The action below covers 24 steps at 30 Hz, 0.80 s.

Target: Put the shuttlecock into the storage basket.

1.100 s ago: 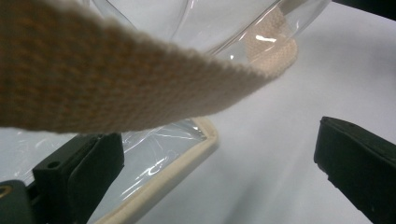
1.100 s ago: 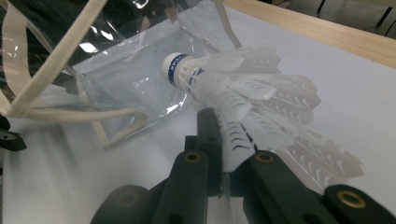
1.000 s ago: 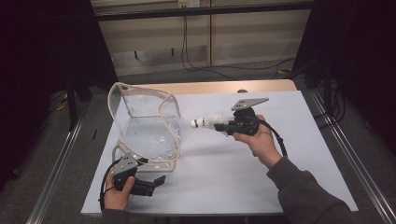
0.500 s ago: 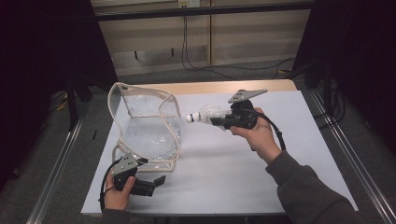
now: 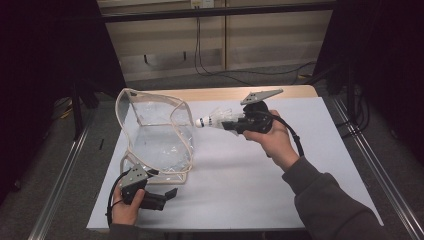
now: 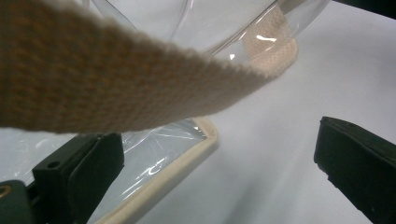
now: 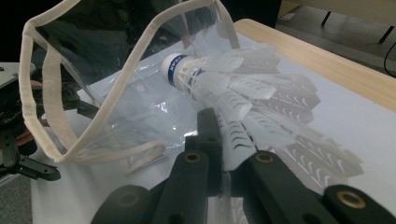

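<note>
Rising since approx. 1 s earlier, right hand-held gripper (image 5: 231,123) stayed clamped on shuttlecock (image 5: 216,119), now nearer clear bag (image 5: 159,136) mouth w/ cork end leading; insertion judged next. Left hand-held gripper (image 5: 167,194) sat open, unmoved, at bag's base on table (image 5: 300,200).

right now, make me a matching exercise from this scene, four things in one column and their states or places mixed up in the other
Things:
1. shuttlecock
2. clear bag
3. left gripper
4. right gripper

States:
A. jaws open, low beside the bag's beige trim
B. standing on the white table cover, mouth open
C. pinched by its skirt, cork end toward the bag
D. shut, raised above the table

Pairs: 1-C, 2-B, 3-A, 4-D
</note>
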Each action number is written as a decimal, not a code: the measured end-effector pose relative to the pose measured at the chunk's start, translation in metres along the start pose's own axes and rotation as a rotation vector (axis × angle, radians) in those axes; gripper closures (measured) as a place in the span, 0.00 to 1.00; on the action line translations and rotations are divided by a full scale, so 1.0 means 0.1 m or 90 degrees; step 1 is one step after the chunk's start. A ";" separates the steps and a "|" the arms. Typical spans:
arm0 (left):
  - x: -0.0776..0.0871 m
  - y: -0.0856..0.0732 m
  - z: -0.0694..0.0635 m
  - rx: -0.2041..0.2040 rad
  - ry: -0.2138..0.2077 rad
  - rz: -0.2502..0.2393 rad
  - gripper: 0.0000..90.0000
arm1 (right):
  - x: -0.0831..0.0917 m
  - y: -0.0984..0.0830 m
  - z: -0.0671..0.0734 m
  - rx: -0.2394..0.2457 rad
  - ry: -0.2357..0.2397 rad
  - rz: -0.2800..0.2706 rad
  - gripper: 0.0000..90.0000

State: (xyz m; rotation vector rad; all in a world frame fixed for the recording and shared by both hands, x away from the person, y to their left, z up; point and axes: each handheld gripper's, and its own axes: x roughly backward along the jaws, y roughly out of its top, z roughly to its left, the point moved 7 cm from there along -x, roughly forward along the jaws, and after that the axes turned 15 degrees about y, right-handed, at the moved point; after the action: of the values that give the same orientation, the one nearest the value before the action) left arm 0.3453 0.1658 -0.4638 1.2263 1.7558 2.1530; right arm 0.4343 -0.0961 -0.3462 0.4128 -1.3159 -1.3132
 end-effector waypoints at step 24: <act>0.00 0.00 0.01 0.002 -0.002 0.000 0.02 | -0.16 0.33 0.19 0.020 0.024 -0.005 0.99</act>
State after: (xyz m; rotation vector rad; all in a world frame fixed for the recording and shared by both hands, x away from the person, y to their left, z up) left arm 0.3455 0.1664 -0.4636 1.2310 1.7593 2.1473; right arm 0.4377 -0.0639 -0.3201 0.4623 -1.3059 -1.2866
